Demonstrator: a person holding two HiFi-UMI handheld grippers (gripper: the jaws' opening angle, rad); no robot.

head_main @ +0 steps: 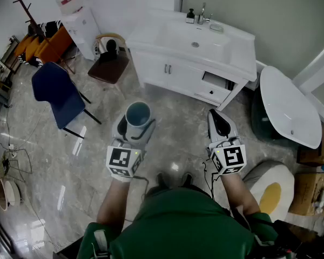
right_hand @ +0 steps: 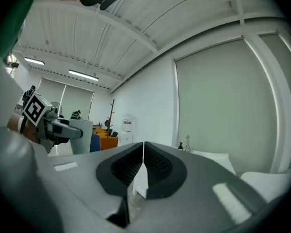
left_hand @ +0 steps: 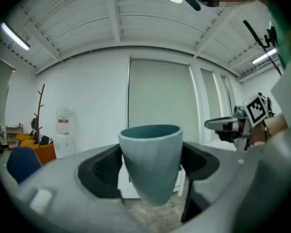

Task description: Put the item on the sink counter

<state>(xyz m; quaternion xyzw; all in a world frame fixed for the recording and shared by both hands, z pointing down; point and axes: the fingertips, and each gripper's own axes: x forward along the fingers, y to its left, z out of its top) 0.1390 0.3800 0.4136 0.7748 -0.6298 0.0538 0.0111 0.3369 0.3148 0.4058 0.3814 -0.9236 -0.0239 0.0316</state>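
Observation:
A teal cup (head_main: 137, 116) stands upright between the jaws of my left gripper (head_main: 134, 124), which is shut on it above the floor. In the left gripper view the cup (left_hand: 153, 159) fills the gap, both dark pads pressed against its sides. My right gripper (head_main: 222, 124) is held beside it at the same height, shut with nothing in it; its pads (right_hand: 155, 166) meet in the right gripper view. The white sink counter (head_main: 235, 45) stands ahead across the floor, with a basin and a tap (head_main: 202, 14) at the back.
A soap bottle (head_main: 190, 16) and a dish (head_main: 216, 28) sit by the tap. One drawer (head_main: 216, 84) of the cabinet stands ajar. A white bathtub (head_main: 289, 107) is at the right, a blue chair (head_main: 55, 93) and a brown stool (head_main: 109, 68) at the left.

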